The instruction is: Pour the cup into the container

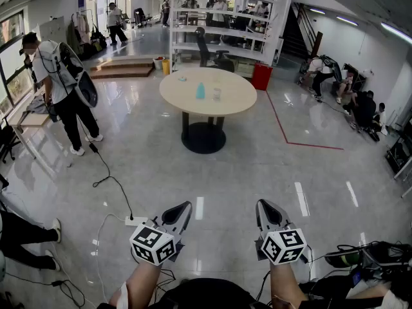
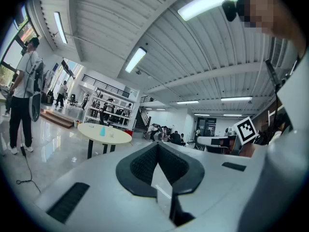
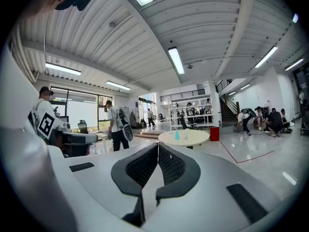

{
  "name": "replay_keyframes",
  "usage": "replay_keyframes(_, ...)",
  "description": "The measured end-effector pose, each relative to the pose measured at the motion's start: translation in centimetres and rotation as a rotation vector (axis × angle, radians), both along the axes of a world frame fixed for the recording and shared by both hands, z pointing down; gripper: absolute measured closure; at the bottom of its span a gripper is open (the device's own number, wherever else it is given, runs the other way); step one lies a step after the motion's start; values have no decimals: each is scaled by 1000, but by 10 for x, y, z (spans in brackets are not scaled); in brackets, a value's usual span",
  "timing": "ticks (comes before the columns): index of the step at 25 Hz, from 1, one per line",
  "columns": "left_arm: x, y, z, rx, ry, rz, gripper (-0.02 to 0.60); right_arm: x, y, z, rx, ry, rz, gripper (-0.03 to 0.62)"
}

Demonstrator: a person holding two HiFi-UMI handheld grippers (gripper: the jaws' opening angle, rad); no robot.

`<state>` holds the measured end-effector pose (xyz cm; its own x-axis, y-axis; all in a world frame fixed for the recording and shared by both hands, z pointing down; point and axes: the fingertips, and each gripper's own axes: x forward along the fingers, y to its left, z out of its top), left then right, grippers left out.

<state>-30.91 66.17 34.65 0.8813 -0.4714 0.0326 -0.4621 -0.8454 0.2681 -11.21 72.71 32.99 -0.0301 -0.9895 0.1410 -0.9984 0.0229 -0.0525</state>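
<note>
A round beige table (image 1: 187, 98) stands far ahead across the floor. On it are a small blue cup (image 1: 200, 91) and a clear container (image 1: 217, 94), side by side. Both show tiny in the left gripper view, the blue cup (image 2: 102, 130) on the table (image 2: 116, 135), and in the right gripper view, the blue cup (image 3: 176, 135) on the table (image 3: 190, 138). My left gripper (image 1: 184, 206) and right gripper (image 1: 264, 205) are held low near my body, far from the table. In their own views the left gripper (image 2: 157, 145) and right gripper (image 3: 158, 144) are shut, with nothing between the jaws.
A person with a backpack (image 1: 62, 85) stands at the left. A cable (image 1: 109, 180) and power strip (image 1: 136, 221) lie on the glossy floor ahead of me. Behind the table are shelves (image 1: 219, 24) and a red bin (image 1: 261, 76). Several people (image 1: 357, 98) sit at the right wall.
</note>
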Motion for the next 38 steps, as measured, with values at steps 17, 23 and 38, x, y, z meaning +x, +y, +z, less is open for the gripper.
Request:
replay_keyframes(17,43,-121,20,-30,-19,-15,581,29,-117,12,23,-5,-95,588)
replay_keyframes(23,116,-182,13,-9,-36,-14,581,92,-190,20,14,-17,-160,588)
replay_keyframes(38,238,-308,15,-21,-78,-39,581,217,-319,38,-29,-76,-177,588)
